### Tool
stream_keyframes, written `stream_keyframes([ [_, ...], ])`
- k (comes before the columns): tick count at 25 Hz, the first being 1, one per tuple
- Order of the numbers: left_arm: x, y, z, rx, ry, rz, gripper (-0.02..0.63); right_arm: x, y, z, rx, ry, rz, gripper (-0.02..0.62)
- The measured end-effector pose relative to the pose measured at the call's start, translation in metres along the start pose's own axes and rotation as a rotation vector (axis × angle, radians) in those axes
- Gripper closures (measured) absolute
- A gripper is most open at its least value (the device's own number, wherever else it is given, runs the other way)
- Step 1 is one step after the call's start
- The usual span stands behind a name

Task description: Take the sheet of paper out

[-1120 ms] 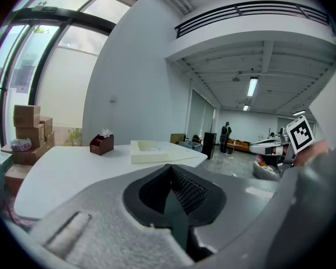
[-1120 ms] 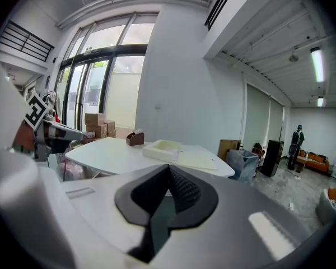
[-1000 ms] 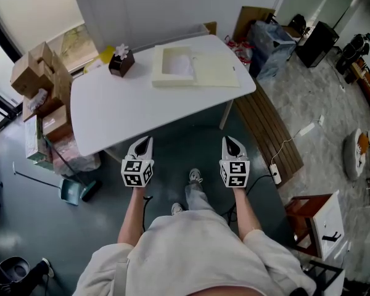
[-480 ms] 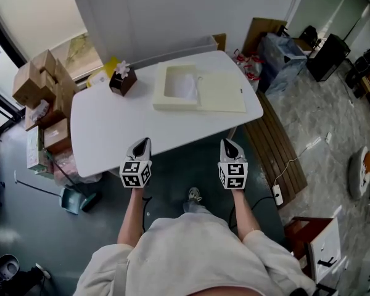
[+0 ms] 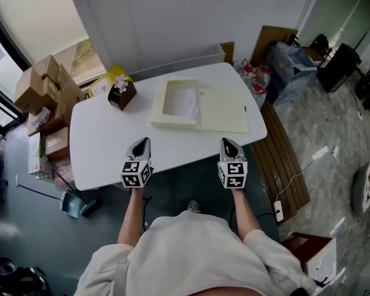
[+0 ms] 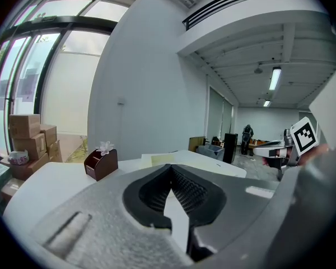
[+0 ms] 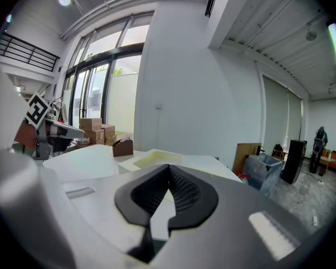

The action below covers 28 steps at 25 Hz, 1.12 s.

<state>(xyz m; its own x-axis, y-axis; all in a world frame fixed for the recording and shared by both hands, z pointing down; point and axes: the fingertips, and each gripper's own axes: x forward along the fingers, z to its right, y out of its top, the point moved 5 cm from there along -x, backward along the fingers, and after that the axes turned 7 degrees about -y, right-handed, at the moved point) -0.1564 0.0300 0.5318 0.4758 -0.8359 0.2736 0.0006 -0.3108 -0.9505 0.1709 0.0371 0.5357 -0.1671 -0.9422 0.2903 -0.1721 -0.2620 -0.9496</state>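
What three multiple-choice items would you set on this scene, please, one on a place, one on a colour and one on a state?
1. Where does the white sheet of paper lie?
A. on the floor
B. in the recessed half of the open cream box
C. between the right gripper's jaws

2. What colour is the tissue holder on the table?
A. brown
B. blue
C. green

3. How do the left gripper and the right gripper stand?
A. both wide open
B. the left one closed on the paper
C. both shut and empty

Answers:
1 B: the head view shows the sheet inside the box's hollow, away from both grippers.
2 A: it is dark brown in the head view, with white tissue on top.
3 C: each gripper view shows its jaws together with nothing between them.
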Motion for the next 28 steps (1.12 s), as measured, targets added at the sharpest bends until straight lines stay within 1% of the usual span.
stream_keyframes([
  [10, 0.046, 0.000, -0.007, -0.008, 0.032, -0.032, 0.604, 0.056, 0.001, 0.023, -0.005, 0.042, -0.012, 0.594],
  [21, 0.071, 0.001, -0.009, -0.012, 0.047, -0.051, 0.604, 0.081, -0.006, 0.030, -0.008, 0.080, -0.047, 0.595],
  [28, 0.080, 0.007, -0.023, 0.003, 0.064, -0.059, 0.604, 0.099, -0.007, 0.028, -0.004, 0.093, -0.049, 0.595],
])
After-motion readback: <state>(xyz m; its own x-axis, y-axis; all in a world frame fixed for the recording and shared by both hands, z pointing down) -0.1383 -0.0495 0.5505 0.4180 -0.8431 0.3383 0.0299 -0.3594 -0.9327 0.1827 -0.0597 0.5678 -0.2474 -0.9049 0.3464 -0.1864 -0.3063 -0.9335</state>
